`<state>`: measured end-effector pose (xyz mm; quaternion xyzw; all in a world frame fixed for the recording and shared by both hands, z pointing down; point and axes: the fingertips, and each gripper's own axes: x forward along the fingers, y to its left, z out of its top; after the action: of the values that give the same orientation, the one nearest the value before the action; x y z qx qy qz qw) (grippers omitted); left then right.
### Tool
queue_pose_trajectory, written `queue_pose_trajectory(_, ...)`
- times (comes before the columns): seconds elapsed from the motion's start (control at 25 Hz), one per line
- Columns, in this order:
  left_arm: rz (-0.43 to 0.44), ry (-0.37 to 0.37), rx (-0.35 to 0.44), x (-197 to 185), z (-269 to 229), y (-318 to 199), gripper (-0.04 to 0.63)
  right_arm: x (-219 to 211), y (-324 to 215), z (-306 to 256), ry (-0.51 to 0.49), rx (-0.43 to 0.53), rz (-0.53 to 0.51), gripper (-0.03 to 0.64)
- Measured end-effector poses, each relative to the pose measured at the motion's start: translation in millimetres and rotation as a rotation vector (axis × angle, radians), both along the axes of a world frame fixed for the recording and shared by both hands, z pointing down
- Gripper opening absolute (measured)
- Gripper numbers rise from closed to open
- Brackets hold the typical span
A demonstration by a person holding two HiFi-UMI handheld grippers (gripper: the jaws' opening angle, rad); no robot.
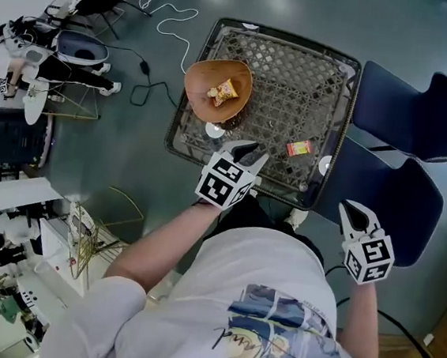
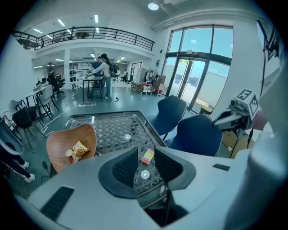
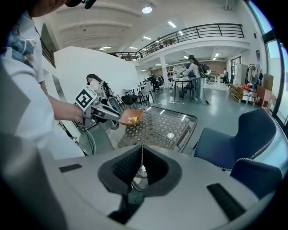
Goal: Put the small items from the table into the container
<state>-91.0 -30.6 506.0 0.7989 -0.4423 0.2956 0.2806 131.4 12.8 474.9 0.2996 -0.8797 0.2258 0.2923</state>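
A wooden bowl [image 1: 217,86] sits on the near-left part of the lattice table [image 1: 298,71] with a yellow snack packet [image 1: 223,92] inside. A small red packet [image 1: 298,148] lies near the table's front edge, with one white disc [image 1: 214,130] by the bowl and another [image 1: 325,165] at the front right corner. My left gripper [image 1: 250,155] hovers over the front edge, open and empty. In the left gripper view the red packet [image 2: 147,156] and a disc [image 2: 144,174] show between its fingers, further off. My right gripper [image 1: 353,212] is off the table over a chair, shut with nothing in it.
Two dark blue chairs [image 1: 409,114] stand against the table's right side. Cables [image 1: 164,25] and equipment [image 1: 29,66] lie on the floor to the left. People [image 2: 104,72] stand at desks far behind the table.
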Motion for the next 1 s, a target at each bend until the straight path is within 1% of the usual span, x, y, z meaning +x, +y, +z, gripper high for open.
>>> queue_pose_trajectory(0.16,0.026,0.012,-0.001,34,-7,19,0.121,14,6,3,-0.012,-0.004,-0.019,0.012)
queue_pose_trajectory(0.36,0.034,0.015,0.004,66,-10,32,0.121,35,12,1,-0.018,0.003,-0.034,0.012)
queue_pose_trajectory(0.56,0.07,0.003,0.002,92,2,39,0.121,52,15,6,-0.02,0.008,-0.037,0.012)
queue_pose_trajectory(0.68,0.101,-0.009,-0.015,102,15,39,0.121,60,17,7,-0.024,0.005,-0.034,0.012)
queue_pose_trajectory(0.76,0.126,-0.032,-0.023,110,29,34,0.122,68,18,6,-0.025,0.004,-0.026,0.011)
queue_pose_trajectory(0.84,0.153,-0.075,-0.034,114,50,27,0.123,76,22,6,-0.023,-0.001,-0.015,0.012)
queue_pose_trajectory(1.0,0.169,-0.17,-0.106,106,108,11,0.124,88,35,13,-0.012,-0.021,0.009,0.012)
